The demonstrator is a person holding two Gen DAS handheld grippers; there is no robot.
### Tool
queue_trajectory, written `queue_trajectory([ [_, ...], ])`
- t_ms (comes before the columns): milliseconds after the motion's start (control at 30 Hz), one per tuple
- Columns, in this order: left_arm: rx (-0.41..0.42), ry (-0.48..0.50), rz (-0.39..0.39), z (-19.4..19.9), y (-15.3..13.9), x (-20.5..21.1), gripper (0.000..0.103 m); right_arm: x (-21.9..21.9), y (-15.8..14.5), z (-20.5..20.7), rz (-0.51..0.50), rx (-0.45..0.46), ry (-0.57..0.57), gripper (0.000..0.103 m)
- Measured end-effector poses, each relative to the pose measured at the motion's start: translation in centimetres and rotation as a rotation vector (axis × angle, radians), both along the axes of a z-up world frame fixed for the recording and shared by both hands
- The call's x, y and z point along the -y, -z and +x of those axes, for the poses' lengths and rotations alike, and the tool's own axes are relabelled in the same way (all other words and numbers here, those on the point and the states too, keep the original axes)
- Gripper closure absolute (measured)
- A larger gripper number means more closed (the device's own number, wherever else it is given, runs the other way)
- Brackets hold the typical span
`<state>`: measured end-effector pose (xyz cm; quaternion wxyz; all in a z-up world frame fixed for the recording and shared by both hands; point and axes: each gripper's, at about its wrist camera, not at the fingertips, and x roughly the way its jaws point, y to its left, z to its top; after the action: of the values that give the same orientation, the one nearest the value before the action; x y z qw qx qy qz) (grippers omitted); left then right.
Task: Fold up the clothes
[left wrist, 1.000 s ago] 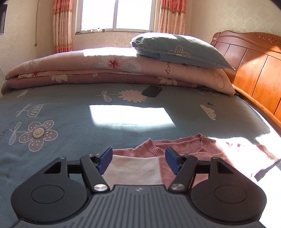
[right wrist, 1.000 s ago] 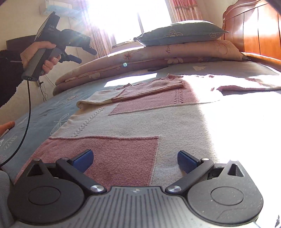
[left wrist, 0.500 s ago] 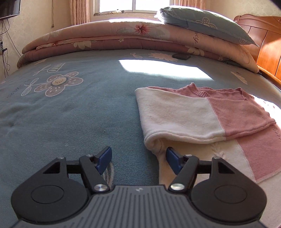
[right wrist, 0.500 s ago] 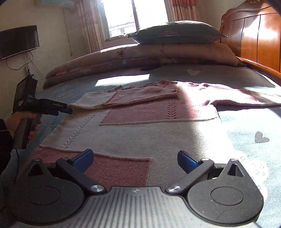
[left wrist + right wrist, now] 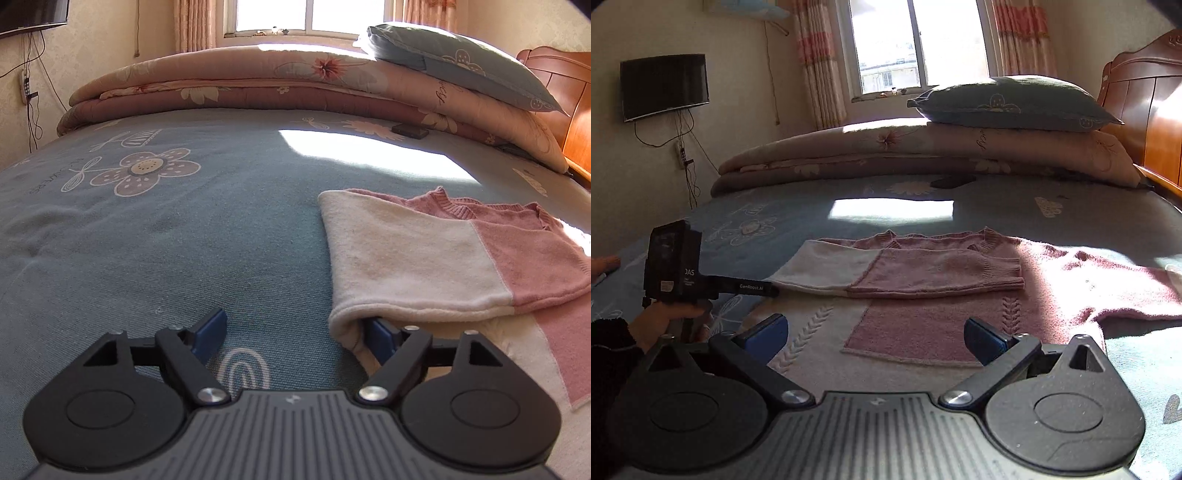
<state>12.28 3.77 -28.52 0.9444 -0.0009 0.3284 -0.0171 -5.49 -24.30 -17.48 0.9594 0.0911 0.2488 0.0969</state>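
The left claw (image 5: 297,334) is now lower and closer to the bed (image 5: 155,236) than one second ago, and the right claw (image 5: 875,338) is higher and further back, so more of the sweater (image 5: 916,325) shows in front of it. The jaws of the left claw are opening; only blue sheet lies between them, and the rounded fold of the cream sleeve (image 5: 402,266) touches the outer side of its right finger. The right claw stands apart and holds nothing, above the near part of the sweater. One sleeve is already laid across the chest; the other sleeve (image 5: 1126,280) spreads far to the right of the right claw. To do this step well, I think the left claw must shift a little to its right, so the folded edge comes between the pads, and pinch both layers together, not only the top one
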Motion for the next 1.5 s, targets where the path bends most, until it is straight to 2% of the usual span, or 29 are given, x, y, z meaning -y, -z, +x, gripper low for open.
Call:
queue_trajectory([
  [100,0.007,-0.004,0.013,-0.1,0.1,0.3,0.020,2.4,-1.1,4.0,0.179,-0.040,0.033,0.002],
  [167,0.007,-0.009,0.009,-0.1,0.1,0.3,0.019,4.3,-0.6,6.8,0.263,-0.089,0.089,0.004],
  [200,0.006,-0.008,0.006,-0.1,0.1,0.3,0.019,5.2,-0.1,8.0,0.289,-0.108,0.126,0.010],
  [233,0.004,-0.007,0.000,0.0,0.0,0.2,0.019,6.1,0.7,9.1,0.312,-0.128,0.174,0.018],
  [267,0.002,-0.006,-0.009,0.0,0.0,0.1,0.019,7.2,1.7,10.3,0.345,-0.158,0.220,0.021],
  [333,-0.002,-0.003,-0.023,0.1,-0.1,-0.1,0.019,9.4,4.1,12.2,0.460,-0.218,0.297,0.032],
  [400,-0.003,-0.005,-0.029,0.2,-0.1,-0.2,0.019,11.6,7.3,13.5,0.604,-0.273,0.392,0.034],
  [433,-0.003,-0.006,-0.031,0.2,0.0,-0.2,0.018,12.2,8.3,13.8,0.645,-0.284,0.436,0.035],
  [567,-0.005,-0.011,-0.031,0.3,-0.1,-0.1,0.018,13.6,11.2,14.6,0.762,-0.244,0.506,0.038],
  [767,-0.003,-0.013,-0.027,0.3,0.0,0.0,0.017,13.0,11.3,16.2,0.727,-0.205,0.558,0.040],
  [833,-0.003,-0.014,-0.028,0.3,0.1,-0.1,0.017,12.7,11.2,16.7,0.676,-0.215,0.573,0.050],
  [900,-0.004,-0.012,-0.028,0.3,0.0,-0.1,0.017,12.5,11.0,16.9,0.614,-0.246,0.585,0.081],
  [933,-0.005,-0.012,-0.029,0.3,0.0,-0.1,0.017,12.7,11.0,16.9,0.592,-0.256,0.587,0.089],
  [1000,-0.007,-0.013,-0.033,0.3,0.0,-0.2,0.017,13.2,11.0,16.5,0.610,-0.254,0.582,0.092],
  [1200,-0.012,-0.013,-0.037,0.4,-0.1,-0.3,0.017,13.8,10.6,15.2,0.630,-0.241,0.571,0.094],
  [1367,-0.019,-0.013,-0.041,0.5,-0.2,-0.4,0.017,14.1,11.4,15.0,0.628,-0.260,0.605,0.094],
  [1467,-0.048,-0.017,-0.073,0.5,-1.0,-0.7,0.017,14.2,11.0,14.8,0.632,-0.270,0.607,0.089],
  [1500,-0.052,-0.016,-0.096,0.3,-1.5,-1.0,0.017,14.0,10.4,14.5,0.611,-0.269,0.606,0.084],
])
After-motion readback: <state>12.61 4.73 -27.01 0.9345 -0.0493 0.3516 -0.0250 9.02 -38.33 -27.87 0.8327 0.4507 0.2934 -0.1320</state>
